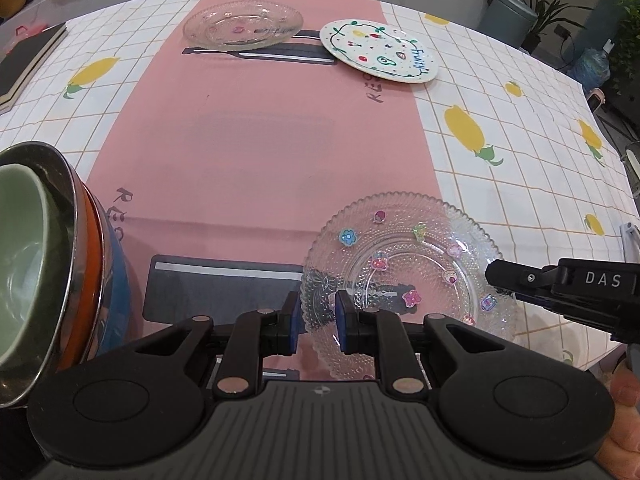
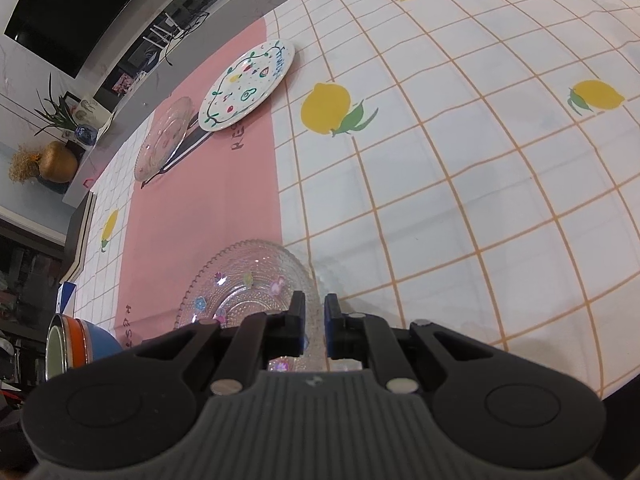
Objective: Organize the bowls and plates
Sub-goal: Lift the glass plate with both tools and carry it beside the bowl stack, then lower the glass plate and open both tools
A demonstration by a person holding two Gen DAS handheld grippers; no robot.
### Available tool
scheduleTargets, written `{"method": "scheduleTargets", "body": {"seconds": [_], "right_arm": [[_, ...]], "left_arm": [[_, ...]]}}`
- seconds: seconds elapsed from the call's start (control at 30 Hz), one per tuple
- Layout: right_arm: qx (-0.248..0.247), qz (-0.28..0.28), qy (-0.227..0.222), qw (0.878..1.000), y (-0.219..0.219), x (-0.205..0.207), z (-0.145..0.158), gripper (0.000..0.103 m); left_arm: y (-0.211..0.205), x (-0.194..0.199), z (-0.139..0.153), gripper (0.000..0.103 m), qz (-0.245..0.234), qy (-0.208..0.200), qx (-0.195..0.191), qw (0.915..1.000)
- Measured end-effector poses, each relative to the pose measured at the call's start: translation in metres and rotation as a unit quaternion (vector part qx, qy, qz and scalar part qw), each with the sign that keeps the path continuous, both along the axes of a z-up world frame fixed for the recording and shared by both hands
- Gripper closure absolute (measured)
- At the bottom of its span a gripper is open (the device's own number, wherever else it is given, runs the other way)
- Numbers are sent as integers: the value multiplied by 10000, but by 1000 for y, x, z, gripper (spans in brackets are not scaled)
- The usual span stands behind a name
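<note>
Near edge: clear beaded glass plate [image 1: 404,276] with flower stickers, flat, straddling pink runner and checked cloth. Far end: second clear glass plate [image 1: 243,24] and, just beside it, white plate [image 1: 378,51] painted with fruit, both propped on a dark strip. At left: green bowl [image 1: 24,256] nested inside steel, orange and blue bowls.

I saw a lemon-print checked tablecloth [image 2: 460,184] under a pink runner [image 1: 256,136], and a gold vase [image 2: 58,167] beyond.
</note>
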State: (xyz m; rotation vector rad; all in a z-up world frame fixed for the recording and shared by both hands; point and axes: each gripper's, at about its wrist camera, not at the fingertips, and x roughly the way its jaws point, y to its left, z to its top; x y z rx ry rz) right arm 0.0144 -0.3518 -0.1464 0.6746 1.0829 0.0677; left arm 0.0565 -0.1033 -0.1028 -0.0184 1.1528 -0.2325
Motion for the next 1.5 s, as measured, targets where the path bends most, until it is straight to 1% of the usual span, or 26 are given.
{"method": "scheduleTargets", "body": {"seconds": [0.47,0.93,1.1,1.17,1.23,1.3,1.4,1.5], "right_arm": [[11,-15,-21,10000,8,3,-5,94],[-179,41,-108,9998,16,15,-3,92],[-178,44,-129,9997,18,14,-3,89],[-198,81,-169,9996,19,13,-2,82],[-255,114,-200,9994,20,13,0,79],[-375,171,-250,9988,23,12,4,75],[-537,292,-330,9976,25,12,12,70],[-663,425,-443,9959,29,14,21,69]], "left_arm": [[0,4,-1,83,10,-156,234,9996],[0,10,-2,83,35,-206,257,9995],[0,10,-2,82,-32,-233,245,9994],[1,10,-2,81,-16,-234,207,9995],[4,10,0,78,35,-248,178,9995],[8,11,4,74,73,-273,106,9995],[13,13,13,71,62,-299,9,9995],[14,14,25,71,-38,-367,-98,9993]]}}
